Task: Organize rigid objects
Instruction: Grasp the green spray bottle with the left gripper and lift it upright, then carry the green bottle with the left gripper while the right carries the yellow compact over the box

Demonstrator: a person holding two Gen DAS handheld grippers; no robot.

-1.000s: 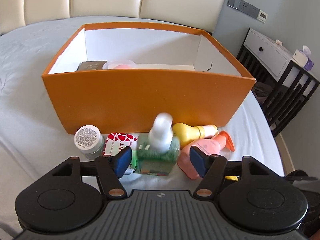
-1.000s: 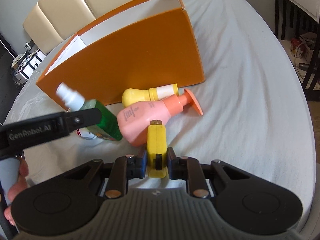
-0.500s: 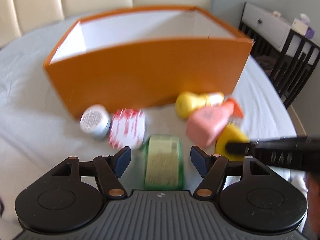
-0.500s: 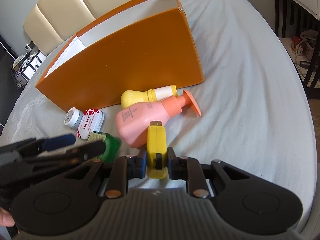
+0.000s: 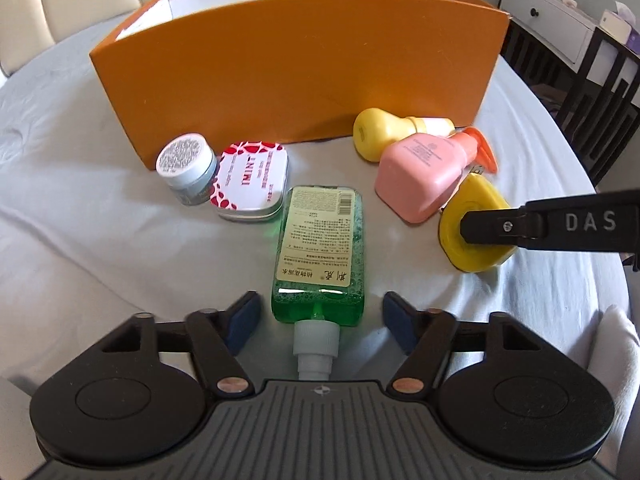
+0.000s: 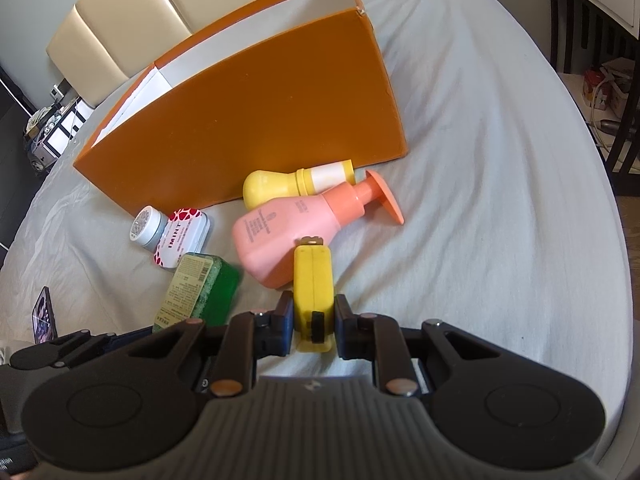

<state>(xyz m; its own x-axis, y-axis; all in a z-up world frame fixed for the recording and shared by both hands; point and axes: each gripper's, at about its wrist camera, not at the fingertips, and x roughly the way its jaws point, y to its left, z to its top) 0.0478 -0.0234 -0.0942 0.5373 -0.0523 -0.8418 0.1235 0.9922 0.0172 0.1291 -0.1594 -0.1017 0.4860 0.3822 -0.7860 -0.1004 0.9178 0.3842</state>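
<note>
A green liquid bottle [image 5: 318,250] lies flat on the grey sheet, its white cap toward my left gripper [image 5: 320,318]. That gripper is open, its blue pads on either side of the bottle's neck end without touching it. The bottle also shows in the right wrist view [image 6: 200,290]. My right gripper [image 6: 311,322] is shut on a yellow tape measure [image 6: 312,286], which rests on the sheet; in the left wrist view the tape measure [image 5: 472,220] has a black finger across it. An orange box [image 5: 296,64] stands behind everything.
In front of the box lie a pink pump bottle [image 5: 428,170], a yellow bottle [image 5: 380,132], a red-and-white mint tin [image 5: 250,178] and a small white-lidded jar [image 5: 186,162]. A dark rail and white drawer unit [image 5: 560,28] stand at the right.
The green bottle, upright between the left pads a second ago, now lies flat on the sheet. The left gripper has pulled back and down. The right gripper stays shut on the tape measure.
</note>
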